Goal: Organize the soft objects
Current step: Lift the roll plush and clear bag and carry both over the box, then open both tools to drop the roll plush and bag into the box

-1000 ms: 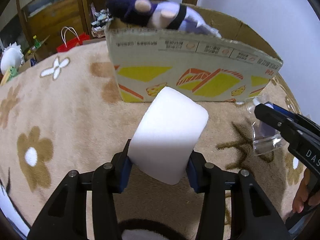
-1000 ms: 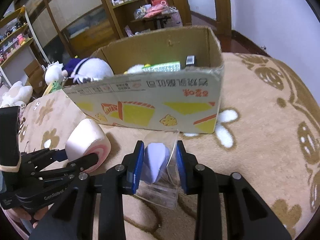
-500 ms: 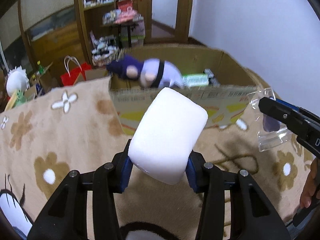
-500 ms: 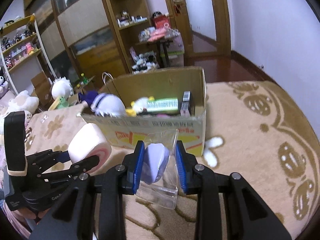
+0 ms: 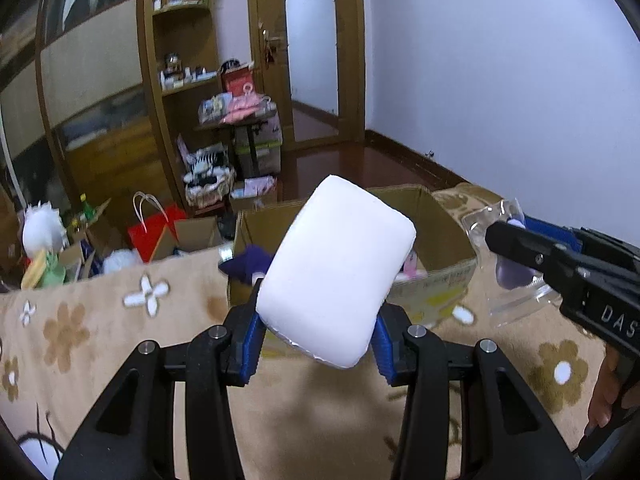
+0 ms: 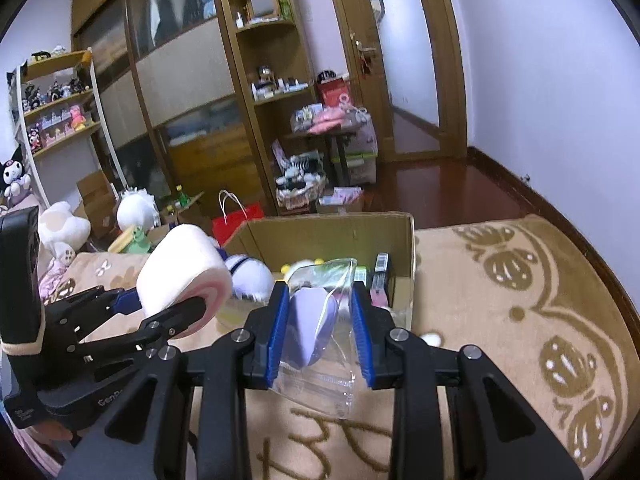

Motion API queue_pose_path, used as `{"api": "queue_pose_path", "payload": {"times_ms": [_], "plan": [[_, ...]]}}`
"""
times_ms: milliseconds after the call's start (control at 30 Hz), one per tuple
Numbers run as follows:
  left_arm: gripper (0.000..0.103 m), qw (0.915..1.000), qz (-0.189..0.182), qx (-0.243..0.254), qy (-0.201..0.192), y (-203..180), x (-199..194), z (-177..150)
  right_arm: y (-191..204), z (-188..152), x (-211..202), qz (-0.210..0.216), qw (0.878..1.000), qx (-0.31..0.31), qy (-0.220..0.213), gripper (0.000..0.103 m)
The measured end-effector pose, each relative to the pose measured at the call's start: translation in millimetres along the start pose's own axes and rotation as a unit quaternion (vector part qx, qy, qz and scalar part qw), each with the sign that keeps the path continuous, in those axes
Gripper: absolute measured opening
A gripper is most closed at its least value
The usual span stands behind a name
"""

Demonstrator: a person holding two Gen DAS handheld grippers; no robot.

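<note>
- The left gripper (image 5: 316,344) pinches a white foam roll (image 5: 336,276) between its blue-padded fingers (image 5: 250,344); the roll stands up out of the grip, tilted to the right.
- In the right wrist view the same roll (image 6: 184,280) shows a pink swirled end face, and the left gripper (image 6: 160,312) clamps it from both sides, raised above the blanket.
- The right gripper (image 6: 320,328) pinches a clear plastic pack (image 6: 332,360) with a pale purple soft piece (image 6: 312,328) inside; the fingers (image 6: 276,328) press the plastic in on both sides.
- From the left wrist view the right gripper (image 5: 516,240) comes in from the right edge, the clear pack (image 5: 508,264) hanging from its tip, and part of a hand (image 5: 608,392) shows below it.
- An open cardboard box (image 6: 404,240) sits on the beige flowered blanket (image 6: 500,320), just beyond both grippers.
- Inside the box lie a blue-and-white plush (image 6: 248,276), a green carton and other small items too small to name.
- The box's printed front wall (image 5: 440,288) faces the grippers.
- Behind the blanket stand wooden shelves (image 6: 264,80), a red bag (image 6: 236,220) and white plush toys (image 6: 136,208) on the floor.
</note>
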State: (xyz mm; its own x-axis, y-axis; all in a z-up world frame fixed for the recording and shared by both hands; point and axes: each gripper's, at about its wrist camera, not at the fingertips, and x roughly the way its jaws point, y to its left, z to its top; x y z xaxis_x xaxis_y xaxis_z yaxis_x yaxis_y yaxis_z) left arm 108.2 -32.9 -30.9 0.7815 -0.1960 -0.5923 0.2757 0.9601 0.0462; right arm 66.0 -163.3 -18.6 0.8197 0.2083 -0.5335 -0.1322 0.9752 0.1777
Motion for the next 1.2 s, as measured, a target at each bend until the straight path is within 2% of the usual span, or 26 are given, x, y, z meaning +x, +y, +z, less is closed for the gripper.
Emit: {"api": "queue_pose_path", "payload": {"times_ms": [200, 433, 833, 933, 1067, 1200], "plan": [[0.045, 0.9998, -0.001, 0.012, -0.018, 2.2, 8.9, 27.2, -5.8, 7.4, 7.9, 0.002, 1.0, 0.007, -0.017, 0.032], [0.045, 0.9998, -0.007, 0.017, -0.011, 5.0, 35.3, 46.6, -11.6, 20.4, 24.7, 0.009, 0.999, 0.006, -0.036, 0.032], [0.051, 0.9998, -0.012, -0.004, 0.016, 9.3, 77.6, 48.2, -18.8, 22.6, 62.3, 0.001, 1.0, -0.004, -0.027, 0.033], [0.058, 0.9997, -0.015, -0.017, 0.012, 14.9, 82.7, 48.8, -22.7, 17.8, 71.2, -0.004, 1.0, -0.001, -0.019, 0.033], [0.074, 0.9994, -0.02, -0.029, 0.006, 22.0, 82.8, 49.8, -31.1, 13.4, 79.4, 0.003, 1.0, 0.016, -0.012, 0.034], [0.077, 0.9993, -0.015, -0.034, 0.008, 27.4, 81.9, 48.7, -36.3, 11.0, 85.0, 0.015, 0.999, 0.027, -0.006, 0.037]]}}
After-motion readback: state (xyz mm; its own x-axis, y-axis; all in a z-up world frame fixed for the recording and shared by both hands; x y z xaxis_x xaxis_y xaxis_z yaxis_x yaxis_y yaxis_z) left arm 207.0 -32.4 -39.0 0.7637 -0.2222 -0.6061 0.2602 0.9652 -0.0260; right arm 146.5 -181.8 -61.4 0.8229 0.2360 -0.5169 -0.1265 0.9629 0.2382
